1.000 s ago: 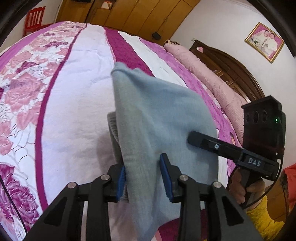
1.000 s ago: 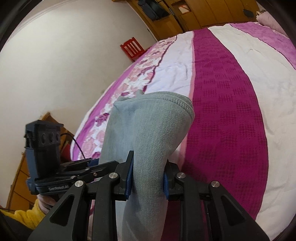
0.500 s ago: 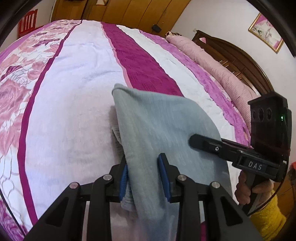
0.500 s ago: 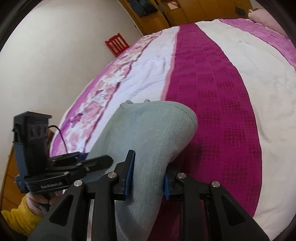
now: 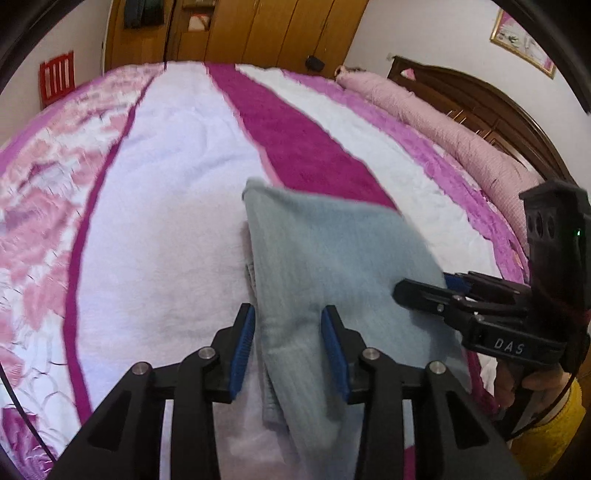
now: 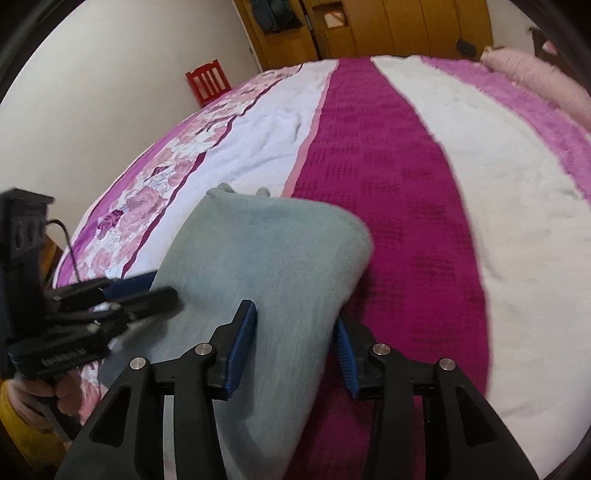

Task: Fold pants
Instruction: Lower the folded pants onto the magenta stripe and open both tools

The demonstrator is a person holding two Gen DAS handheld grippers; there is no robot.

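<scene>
The grey-blue pants point(image 5: 332, 258) lie as a folded, thick bundle on the striped bedspread point(image 5: 177, 206), partly over its magenta stripe point(image 6: 388, 192). My left gripper point(image 5: 288, 347) straddles the bundle's near left edge, its blue pads spread wide and the cloth loose between them. My right gripper point(image 6: 295, 343) straddles the near right edge of the pants point(image 6: 266, 251), its jaws also spread. Each gripper shows side-on in the other's view: the right gripper point(image 5: 424, 291) and the left gripper point(image 6: 147, 291). The near end of the bundle is hidden under the fingers.
A long pink bolster point(image 5: 443, 122) lies along the dark wooden headboard point(image 5: 491, 99) on the right. Beyond the bed stand a wooden wardrobe point(image 5: 258, 29) and a red chair point(image 6: 207, 81). A hand in a yellow sleeve point(image 5: 543, 424) holds the right gripper.
Both grippers came down and forward with the pants, and the bundle now rests on the bed. Both pairs of pads stand wider apart than half a second ago.
</scene>
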